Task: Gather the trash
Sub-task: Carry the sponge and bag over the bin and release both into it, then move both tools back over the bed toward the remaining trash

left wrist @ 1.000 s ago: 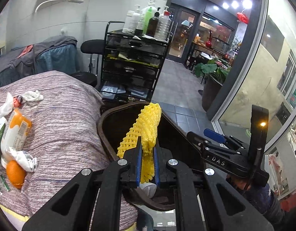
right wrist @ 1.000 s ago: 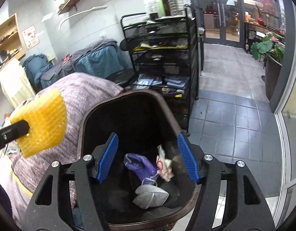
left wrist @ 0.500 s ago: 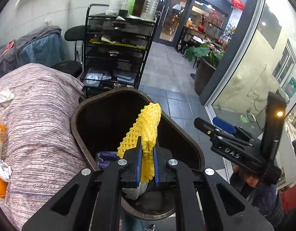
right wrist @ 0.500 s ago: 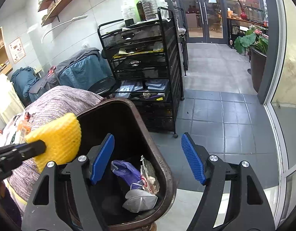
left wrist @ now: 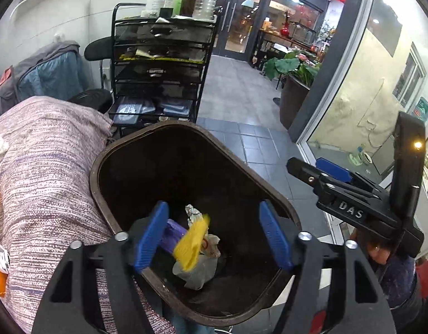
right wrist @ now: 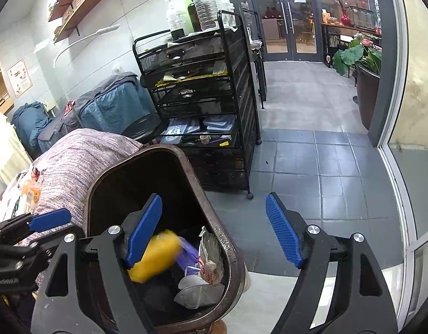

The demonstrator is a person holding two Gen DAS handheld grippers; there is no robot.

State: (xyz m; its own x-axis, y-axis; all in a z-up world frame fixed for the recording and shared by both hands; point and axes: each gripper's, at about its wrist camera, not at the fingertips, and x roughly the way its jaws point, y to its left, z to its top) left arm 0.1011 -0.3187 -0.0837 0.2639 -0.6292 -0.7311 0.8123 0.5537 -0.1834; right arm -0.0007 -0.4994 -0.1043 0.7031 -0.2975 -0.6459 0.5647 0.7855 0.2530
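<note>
The yellow foam net (left wrist: 191, 240) is loose and blurred inside the dark brown trash bin (left wrist: 102, 192), above a purple glove (left wrist: 173, 229), a grey mask (left wrist: 198, 274) and crumpled paper. My left gripper (left wrist: 212, 235) is open and empty over the bin's mouth. In the right wrist view the net (right wrist: 154, 254) is falling in the bin (right wrist: 227, 247). My right gripper (right wrist: 214, 231) is open and empty, straddling the bin's right rim; it also shows at the right of the left wrist view (left wrist: 325, 171).
A bed with a purple striped blanket (left wrist: 41, 178) lies left of the bin, with an orange bottle (right wrist: 31, 192) and wrappers on it. A black mesh drawer cart (right wrist: 202, 105) with bottles stands behind. Grey tiled floor (right wrist: 325, 172) and a glass wall are to the right.
My left gripper has opened and let go of the yellow foam net, which now drops into the bin. The right gripper has shifted right, off the bin's centre.
</note>
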